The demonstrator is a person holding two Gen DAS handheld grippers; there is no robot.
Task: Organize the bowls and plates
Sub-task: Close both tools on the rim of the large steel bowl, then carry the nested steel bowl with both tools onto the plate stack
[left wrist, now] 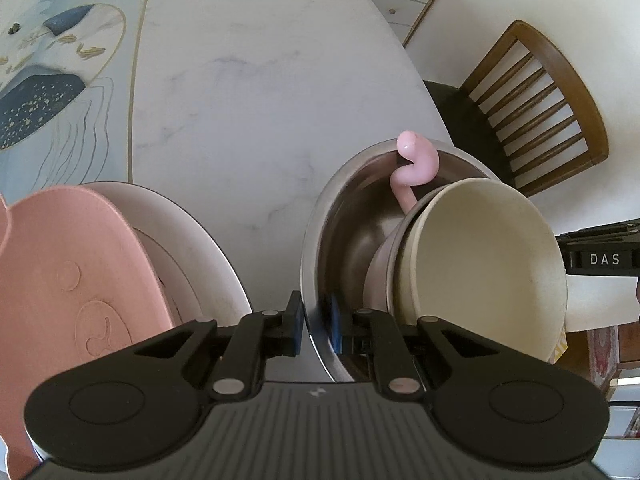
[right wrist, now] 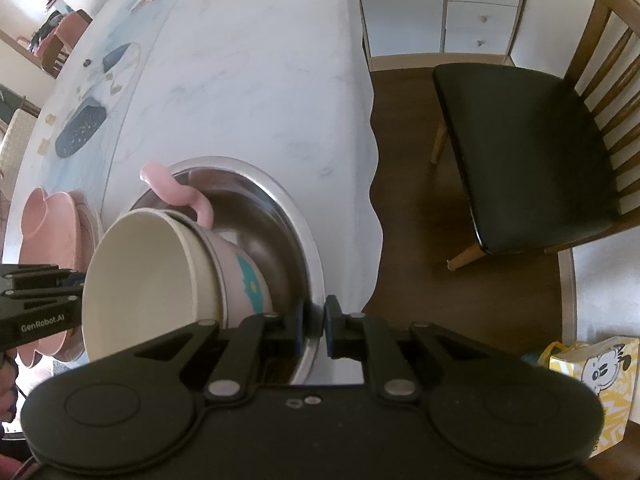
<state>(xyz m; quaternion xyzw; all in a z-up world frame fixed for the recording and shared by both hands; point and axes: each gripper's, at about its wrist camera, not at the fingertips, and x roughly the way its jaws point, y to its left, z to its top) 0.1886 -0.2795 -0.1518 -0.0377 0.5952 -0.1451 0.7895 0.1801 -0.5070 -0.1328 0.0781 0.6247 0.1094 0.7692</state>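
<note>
Rim of steel bowl (left wrist: 340, 216) pinched between both hand-held grippers.

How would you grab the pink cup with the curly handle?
By the pink cup's curly handle, from above at the far side. The handle pokes up over the steel bowl's rim; the cream bowl fills the cup's mouth.

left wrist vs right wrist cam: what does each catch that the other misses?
Left wrist only: the embossed face of the pink plate and the right gripper's "DAS" label.
Right wrist only: teal print on the pink cup, the chair seat, a yellow box.
Both: each gripper clamped on the steel bowl's rim, cream bowl tilted inside.
</note>
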